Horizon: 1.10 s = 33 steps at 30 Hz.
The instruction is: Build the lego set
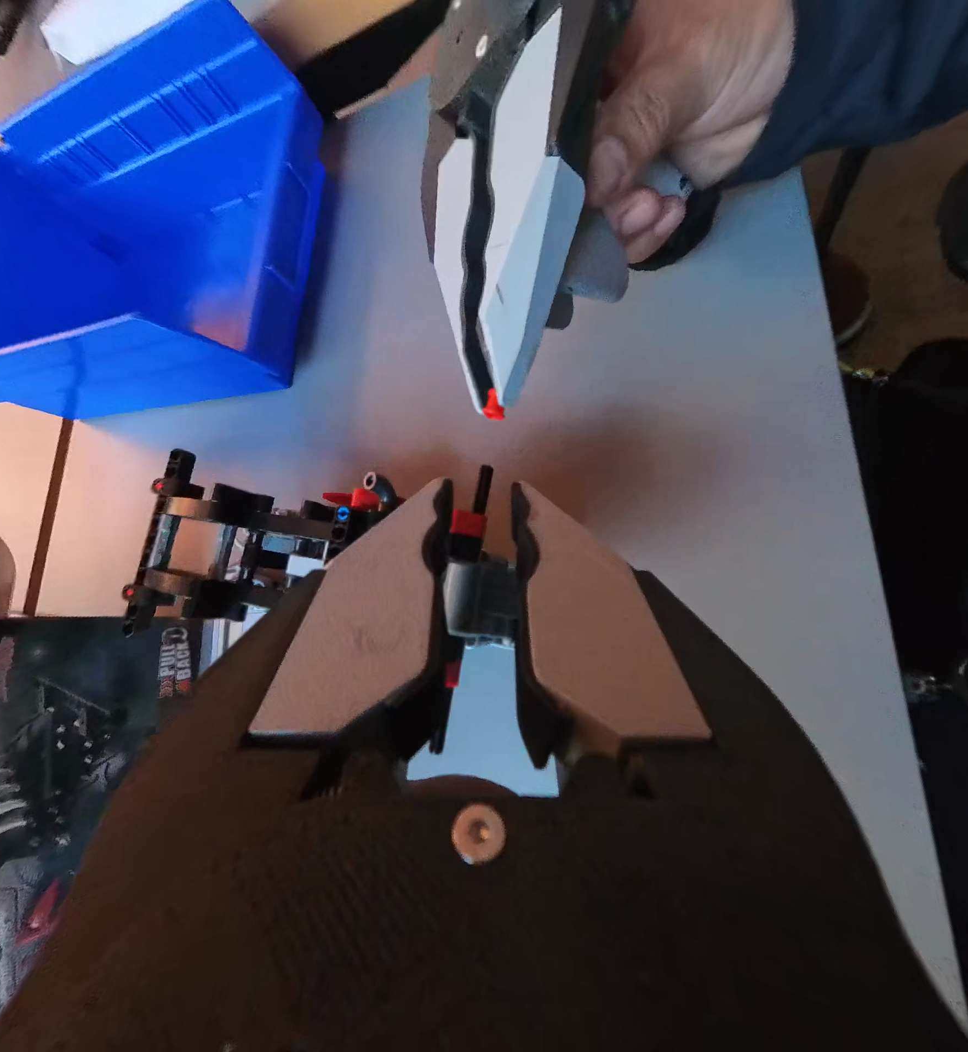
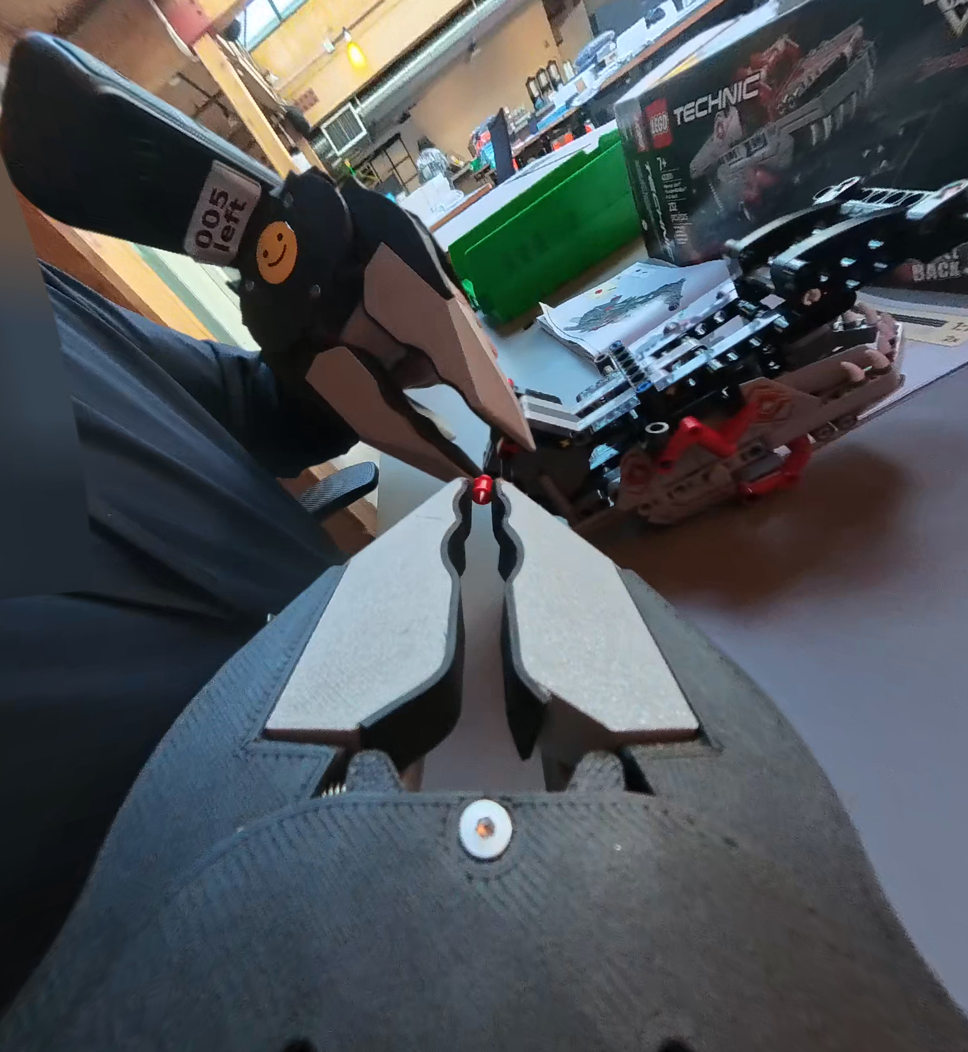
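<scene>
My left gripper [image 1: 481, 495] is shut on a small grey sub-assembly [image 1: 478, 595] with a black axle [image 1: 482, 484] and a red bush [image 1: 466, 521] sticking out past the fingertips. My right gripper [image 2: 480, 484] is shut on a tiny red pin [image 2: 481, 489] at its very tips. In the left wrist view the right gripper [image 1: 490, 407] comes down from above, its red pin [image 1: 491, 405] a short gap from the axle's end. The left gripper [image 2: 498, 458] shows just beyond the right one's tips. The partly built black, grey and red model [image 2: 726, 398] stands on the table.
A blue bin [image 1: 145, 227] stands at the left of the white table [image 1: 698, 398]. The model [image 1: 225, 546] lies left of my left gripper, beside the set's dark box [image 1: 71, 797]. The box [image 2: 811, 142], a green bin [image 2: 538, 239] and an open instruction booklet [image 2: 612, 313] lie behind the model. Both grippers' tips are close together, under 4 cm apart.
</scene>
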{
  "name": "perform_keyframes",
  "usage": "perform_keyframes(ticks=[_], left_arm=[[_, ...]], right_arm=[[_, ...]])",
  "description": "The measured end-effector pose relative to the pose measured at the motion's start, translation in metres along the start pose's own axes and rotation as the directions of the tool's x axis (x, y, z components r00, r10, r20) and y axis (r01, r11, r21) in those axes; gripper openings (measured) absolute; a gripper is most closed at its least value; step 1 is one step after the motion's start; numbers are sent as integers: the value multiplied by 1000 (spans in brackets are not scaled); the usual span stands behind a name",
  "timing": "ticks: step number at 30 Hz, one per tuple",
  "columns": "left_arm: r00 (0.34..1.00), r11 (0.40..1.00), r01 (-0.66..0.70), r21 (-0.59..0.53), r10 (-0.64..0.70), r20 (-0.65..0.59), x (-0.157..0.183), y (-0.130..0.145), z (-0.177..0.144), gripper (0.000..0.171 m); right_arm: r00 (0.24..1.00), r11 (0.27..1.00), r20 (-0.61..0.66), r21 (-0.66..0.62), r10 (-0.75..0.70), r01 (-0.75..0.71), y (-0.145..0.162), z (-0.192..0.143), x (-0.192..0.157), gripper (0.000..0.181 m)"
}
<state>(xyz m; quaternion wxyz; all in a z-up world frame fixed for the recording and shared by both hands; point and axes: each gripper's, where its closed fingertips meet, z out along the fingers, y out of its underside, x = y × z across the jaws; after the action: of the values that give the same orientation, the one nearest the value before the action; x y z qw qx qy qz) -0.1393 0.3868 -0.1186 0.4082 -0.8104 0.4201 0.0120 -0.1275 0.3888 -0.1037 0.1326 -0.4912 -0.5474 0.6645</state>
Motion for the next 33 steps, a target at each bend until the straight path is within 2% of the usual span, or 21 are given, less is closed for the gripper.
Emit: perform_keyframes(ticks=[6, 11, 16, 25, 29, 33], left_arm=[[999, 1000, 24, -2, -24, -42, 1, 0, 7, 1], [998, 998, 50, 44, -49, -33, 4, 2, 7, 1], [998, 992, 36, 121, -42, 48, -3, 1, 3, 1], [992, 969, 107, 224, -119, 39, -3, 2, -4, 1], [987, 958, 158, 238, -161, -7, -3, 2, -5, 1], [967, 936, 252, 248, -232, -105, -2, 1, -6, 1]], right_arm=[[998, 998, 35, 31, 54, -55, 1, 8, 8, 2], [995, 997, 70, 11, 78, -79, 3, 10, 8, 2], [994, 997, 77, -31, 75, -73, 6, 12, 9, 2], [995, 1000, 96, -8, 26, -25, 1, 14, 5, 2], [993, 999, 114, -12, -33, 34, -2, 14, 4, 2], [970, 974, 114, -42, -215, 221, -4, 16, 1, 2]])
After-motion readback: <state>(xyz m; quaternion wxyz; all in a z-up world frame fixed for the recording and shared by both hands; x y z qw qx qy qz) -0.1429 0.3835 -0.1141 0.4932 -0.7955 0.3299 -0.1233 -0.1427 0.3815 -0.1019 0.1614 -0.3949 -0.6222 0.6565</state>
